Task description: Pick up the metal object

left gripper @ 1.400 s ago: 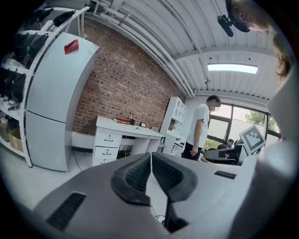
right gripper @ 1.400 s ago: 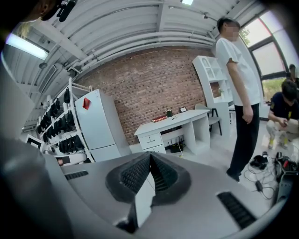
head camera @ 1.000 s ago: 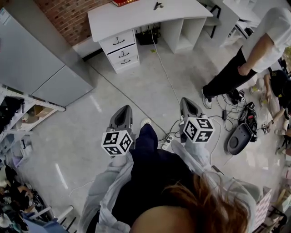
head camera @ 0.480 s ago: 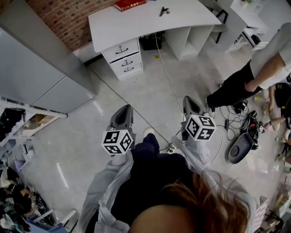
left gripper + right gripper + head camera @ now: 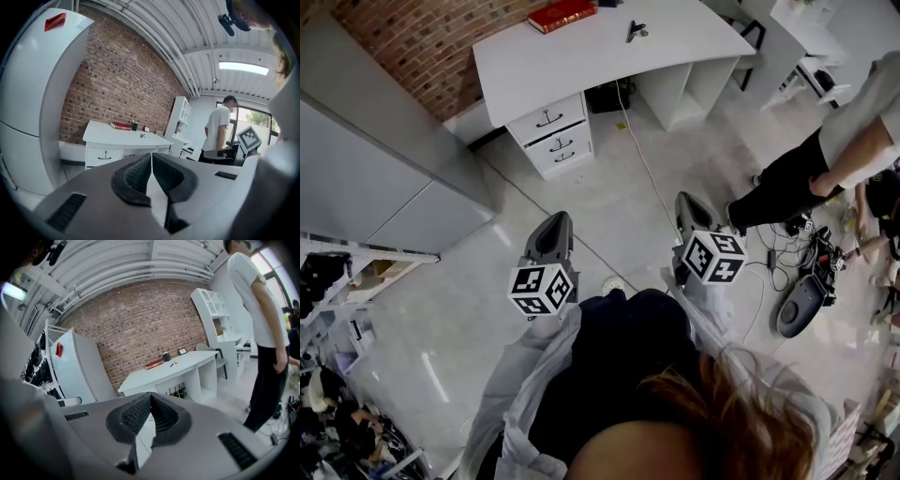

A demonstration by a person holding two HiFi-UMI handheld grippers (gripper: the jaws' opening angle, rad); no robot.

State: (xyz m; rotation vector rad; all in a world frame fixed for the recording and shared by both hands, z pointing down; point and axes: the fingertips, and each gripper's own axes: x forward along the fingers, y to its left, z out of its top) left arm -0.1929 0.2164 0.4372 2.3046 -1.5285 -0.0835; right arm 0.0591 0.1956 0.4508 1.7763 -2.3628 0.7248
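My left hand-held gripper [image 5: 553,225], jaws together on nothing. Well ahead, the metal object [image 5: 635,30] lies untouched on the white bench [image 5: 572,58]. My right hand-held gripper [image 5: 685,202], likewise closed and empty. Judged stage: approach only; reaching, opening and grasping all remain.

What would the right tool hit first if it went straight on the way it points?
Nothing close. The right tool, shut and empty, aims across bare floor toward the front of the white desk. It tilts slightly down, so it may meet the floor before the desk; depth is unclear.
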